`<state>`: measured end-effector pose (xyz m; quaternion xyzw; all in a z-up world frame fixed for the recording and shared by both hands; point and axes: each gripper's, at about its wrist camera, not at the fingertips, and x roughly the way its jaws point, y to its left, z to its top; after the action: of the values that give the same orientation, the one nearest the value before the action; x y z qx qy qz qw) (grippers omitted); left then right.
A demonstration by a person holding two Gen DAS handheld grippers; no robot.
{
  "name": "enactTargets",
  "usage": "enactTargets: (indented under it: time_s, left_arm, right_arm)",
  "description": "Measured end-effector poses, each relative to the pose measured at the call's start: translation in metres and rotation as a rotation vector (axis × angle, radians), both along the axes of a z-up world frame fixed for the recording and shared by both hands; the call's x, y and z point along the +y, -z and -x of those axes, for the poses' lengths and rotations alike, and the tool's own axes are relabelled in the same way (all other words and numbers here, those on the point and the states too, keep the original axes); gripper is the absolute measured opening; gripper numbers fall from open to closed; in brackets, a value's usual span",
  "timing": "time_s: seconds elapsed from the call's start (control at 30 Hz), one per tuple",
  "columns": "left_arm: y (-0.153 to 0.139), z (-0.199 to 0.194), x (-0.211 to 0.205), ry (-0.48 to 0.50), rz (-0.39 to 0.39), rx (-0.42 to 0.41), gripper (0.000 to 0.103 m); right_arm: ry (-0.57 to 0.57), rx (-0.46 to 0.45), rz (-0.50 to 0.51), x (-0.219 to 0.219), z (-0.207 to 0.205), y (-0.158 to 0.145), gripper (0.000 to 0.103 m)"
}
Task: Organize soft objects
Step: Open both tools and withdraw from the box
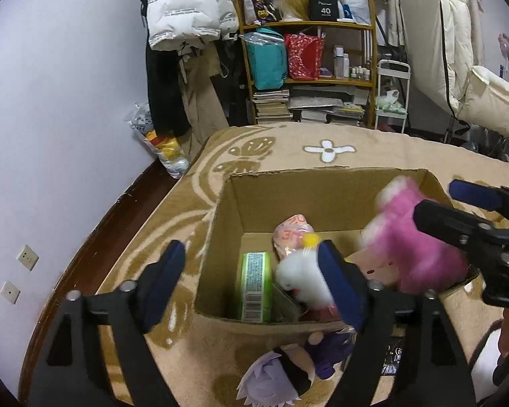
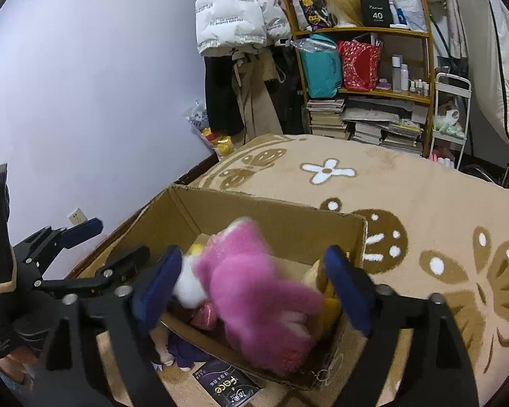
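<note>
Pink plush over the box

My right gripper [image 2: 251, 291] jaws gape around the pink plush [image 2: 254, 291]: light, squashy; grip its belly.

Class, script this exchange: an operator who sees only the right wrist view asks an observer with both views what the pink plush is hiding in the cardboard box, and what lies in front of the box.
Operator: The pink plush blocks most of the cardboard box for me. What is in its left half?
Observer: A green packet stands on edge near the left wall.
Operator: I see only dark purple cloth on the blanket by the near wall. What is it?
Observer: It belongs to a doll with lavender hair, which lies on the blanket just outside the box.
</note>
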<state>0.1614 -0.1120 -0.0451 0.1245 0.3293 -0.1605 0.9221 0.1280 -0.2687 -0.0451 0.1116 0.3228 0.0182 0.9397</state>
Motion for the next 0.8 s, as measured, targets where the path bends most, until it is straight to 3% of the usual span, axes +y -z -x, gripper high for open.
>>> enactTargets:
  time_s: [0.2,0.47,0.8]
  left_arm:
    - [-0.008,0.005,0.013,-0.034,-0.02,-0.006,0.097]
    - [-0.017,0.022,0.039,-0.073,-0.016,0.023,0.099]
    - [-0.031,0.045,0.055,-0.114,-0.035,-0.024,0.1]
  right_arm:
    - [0.02,-0.005,0.012,0.002,0.01,-0.007,0.103]
    - [0.028,0.016,0.005,0.011,0.029,-0.008,0.103]
    - [0.036,0.042,0.031,0.027,0.055,-0.016,0.103]
